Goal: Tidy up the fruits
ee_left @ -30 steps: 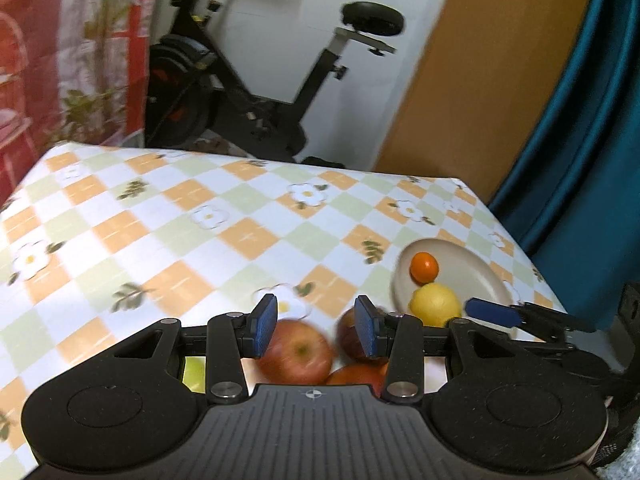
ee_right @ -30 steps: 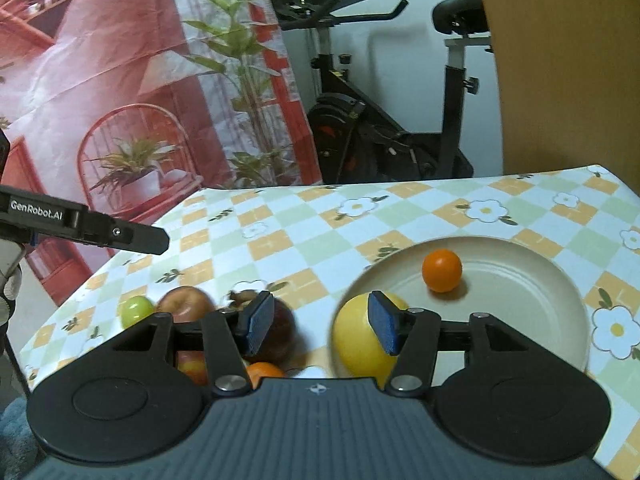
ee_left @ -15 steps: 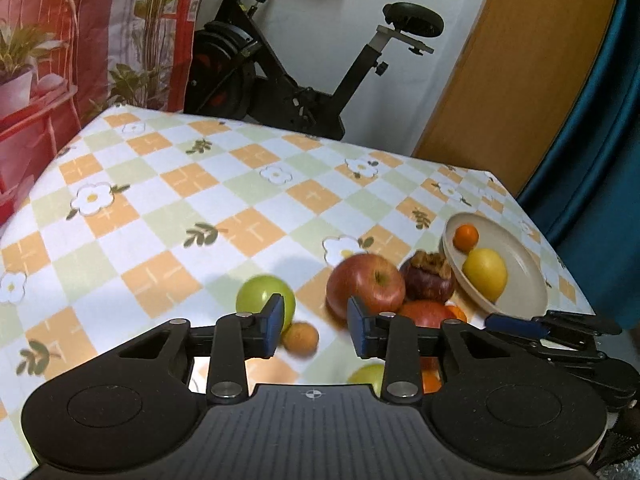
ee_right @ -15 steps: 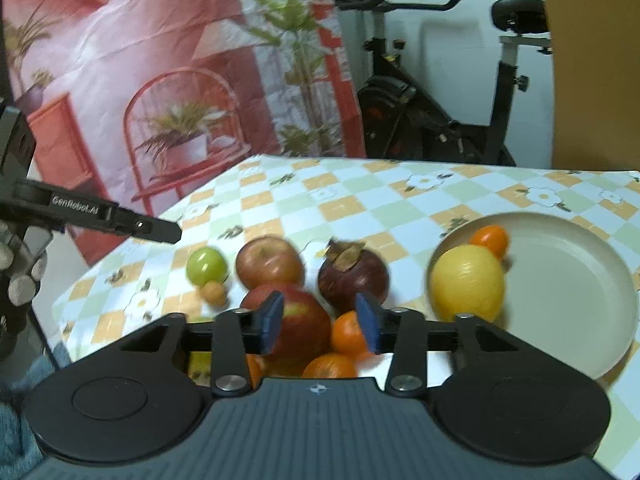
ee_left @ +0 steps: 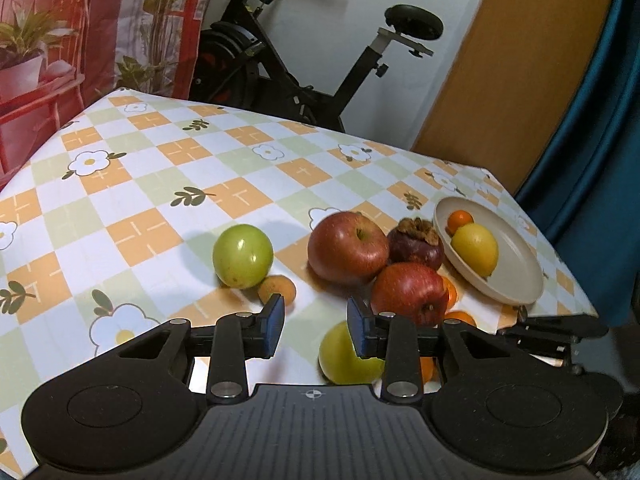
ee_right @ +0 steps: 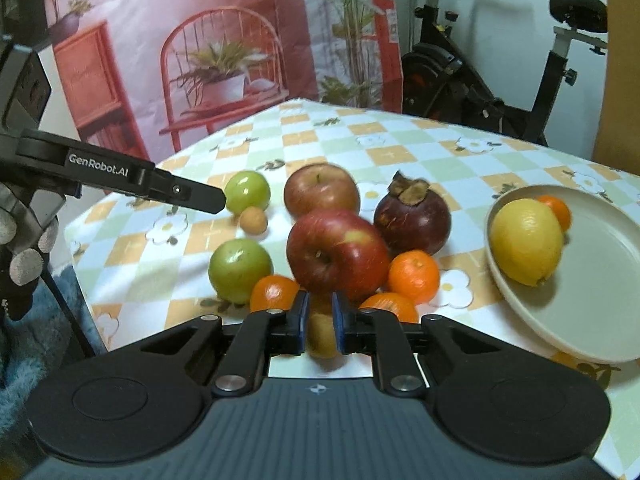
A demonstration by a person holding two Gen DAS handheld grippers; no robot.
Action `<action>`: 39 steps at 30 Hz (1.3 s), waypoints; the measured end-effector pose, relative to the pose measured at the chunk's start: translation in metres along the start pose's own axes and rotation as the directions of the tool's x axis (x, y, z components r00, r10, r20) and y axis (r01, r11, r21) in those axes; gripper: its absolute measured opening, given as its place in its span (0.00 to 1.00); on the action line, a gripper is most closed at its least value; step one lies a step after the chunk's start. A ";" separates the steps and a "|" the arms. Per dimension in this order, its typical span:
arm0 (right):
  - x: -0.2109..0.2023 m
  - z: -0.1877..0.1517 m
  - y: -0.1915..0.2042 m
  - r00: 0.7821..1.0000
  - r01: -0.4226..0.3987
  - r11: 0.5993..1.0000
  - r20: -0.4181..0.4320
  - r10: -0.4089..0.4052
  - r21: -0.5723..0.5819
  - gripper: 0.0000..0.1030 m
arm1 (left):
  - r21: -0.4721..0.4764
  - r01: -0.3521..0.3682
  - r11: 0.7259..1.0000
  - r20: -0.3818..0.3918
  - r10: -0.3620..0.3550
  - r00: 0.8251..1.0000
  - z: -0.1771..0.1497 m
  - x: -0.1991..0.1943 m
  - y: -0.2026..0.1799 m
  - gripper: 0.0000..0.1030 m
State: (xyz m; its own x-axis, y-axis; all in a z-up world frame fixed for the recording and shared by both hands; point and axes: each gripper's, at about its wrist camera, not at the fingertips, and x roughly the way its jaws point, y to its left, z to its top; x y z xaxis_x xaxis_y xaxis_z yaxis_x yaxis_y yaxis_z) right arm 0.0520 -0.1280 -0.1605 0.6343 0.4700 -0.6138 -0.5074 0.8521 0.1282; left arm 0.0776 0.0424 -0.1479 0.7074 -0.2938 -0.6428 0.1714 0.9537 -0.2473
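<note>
Checkered tablecloth (ee_right: 404, 152): two red apples (ee_right: 338, 254), two green (ee_right: 241, 270).

bare tablecloth (ee_left: 168, 168) far side, fruit cluster (ee_right: 338, 256) crowding plate (ee_right: 600, 320)

Two red apples (ee_right: 338, 254), two green apples (ee_right: 240, 270), one mangosteen (ee_right: 412, 218), one lemon (ee_right: 526, 246), four oranges (ee_right: 414, 276), two small tan fruits (ee_right: 253, 220), one plate (ee_right: 600, 300)

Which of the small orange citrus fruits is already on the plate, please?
The tangerine at the far side of the beige plate, touching the lemon. The other tangerines lie on the tablecloth around the near red apple.
</note>
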 end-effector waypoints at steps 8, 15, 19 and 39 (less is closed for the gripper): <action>-0.013 -0.008 0.000 1.000 -0.013 1.000 -0.022 0.013 0.006 0.14 | 0.007 -0.006 1.000 0.014 0.006 1.000 -0.008 -0.002 0.001 0.36; -0.016 -0.016 0.004 0.999 -0.008 1.000 -0.046 0.008 0.002 0.16 | -0.005 -0.007 1.000 0.022 0.008 1.000 -0.011 -0.003 0.004 0.36; -0.015 -0.012 0.003 1.000 -0.005 1.000 -0.025 0.005 0.003 0.18 | -0.015 -0.010 1.000 0.020 0.010 1.000 -0.011 -0.004 0.006 0.36; 0.004 -0.014 0.013 0.999 0.032 0.991 -0.032 -0.036 -0.130 0.27 | -0.048 -0.014 0.999 0.000 0.014 1.000 -0.015 0.001 0.009 0.36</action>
State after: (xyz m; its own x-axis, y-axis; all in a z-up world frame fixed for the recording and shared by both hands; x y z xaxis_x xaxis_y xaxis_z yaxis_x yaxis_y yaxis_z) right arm 0.0398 -0.1178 -0.1720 0.6333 0.4312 -0.6426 -0.5586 0.8294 0.0061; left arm 0.0694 0.0502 -0.1620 0.7098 -0.2808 -0.6461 0.1287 0.9534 -0.2730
